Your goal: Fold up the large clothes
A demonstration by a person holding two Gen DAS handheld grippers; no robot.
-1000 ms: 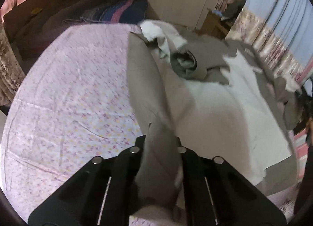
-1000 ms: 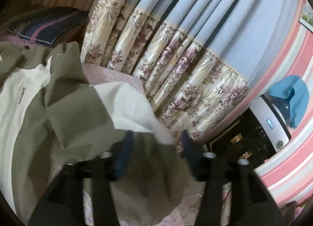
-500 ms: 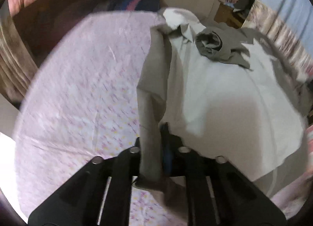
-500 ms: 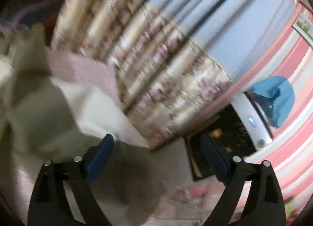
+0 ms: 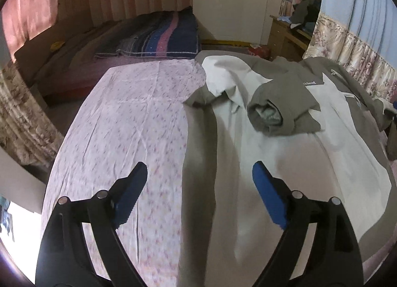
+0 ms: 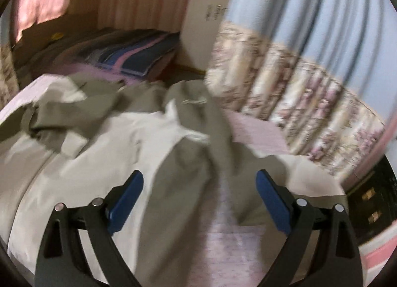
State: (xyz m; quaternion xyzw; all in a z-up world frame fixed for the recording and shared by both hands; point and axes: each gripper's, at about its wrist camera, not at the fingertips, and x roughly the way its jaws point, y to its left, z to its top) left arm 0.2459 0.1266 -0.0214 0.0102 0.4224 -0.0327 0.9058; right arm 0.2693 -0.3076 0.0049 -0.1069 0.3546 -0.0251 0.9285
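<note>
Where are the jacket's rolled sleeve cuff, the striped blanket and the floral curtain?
rolled sleeve cuff (image 5: 269,117), left wrist view, on the cuff's open end.
striped blanket (image 5: 163,37), left wrist view, on its pink stripe.
floral curtain (image 6: 285,83), right wrist view, on the patterned band.

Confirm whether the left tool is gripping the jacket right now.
No. The left tool is open, pads apart above the jacket.

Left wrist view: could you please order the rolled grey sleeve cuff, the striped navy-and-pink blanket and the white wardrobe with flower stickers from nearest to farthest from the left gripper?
From the left gripper:
1. Rolled grey sleeve cuff, on the jacket, ahead and right.
2. Striped navy-and-pink blanket, beyond the bed, centre.
3. White wardrobe with flower stickers, against the back wall.
</note>
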